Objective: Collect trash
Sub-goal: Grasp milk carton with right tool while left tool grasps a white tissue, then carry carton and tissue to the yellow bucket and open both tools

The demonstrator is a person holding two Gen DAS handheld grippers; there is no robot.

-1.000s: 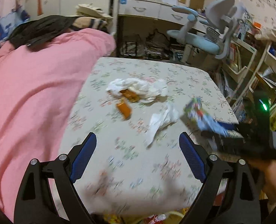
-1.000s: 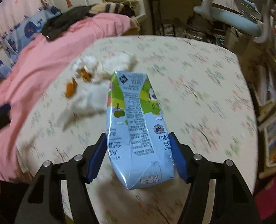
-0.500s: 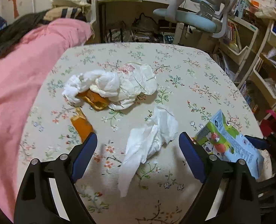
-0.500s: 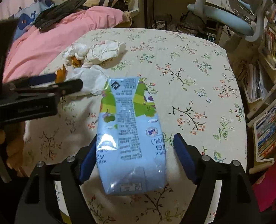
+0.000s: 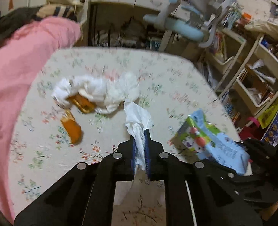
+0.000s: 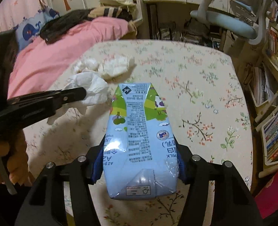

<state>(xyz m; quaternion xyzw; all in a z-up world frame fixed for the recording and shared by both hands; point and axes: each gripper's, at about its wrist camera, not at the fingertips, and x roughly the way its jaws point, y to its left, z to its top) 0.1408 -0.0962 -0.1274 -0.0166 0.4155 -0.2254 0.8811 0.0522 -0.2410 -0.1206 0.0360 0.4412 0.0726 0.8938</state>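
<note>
Tissue (image 5: 137, 120), white and crumpled, is pinched between the just-closed jaws of the left gripper (image 5: 140, 141) above the floral tablecloth (image 5: 44, 160), its long axis running away from the camera toward the wadded paper pile (image 5: 105, 92). Right gripper (image 6: 139, 162), jaws narrowing, clamps a milk carton (image 6: 139, 131) lengthwise, top pointing away. An orange wrapper (image 5: 72, 128) lies nearby.

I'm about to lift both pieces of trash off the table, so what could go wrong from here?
1. The left gripper pinches only one end of the tissue; thin paper may tear or slip free.
2. The right gripper holds the milk carton near its base, so it could tip out or dribble leftovers onto the floral tablecloth.
</note>
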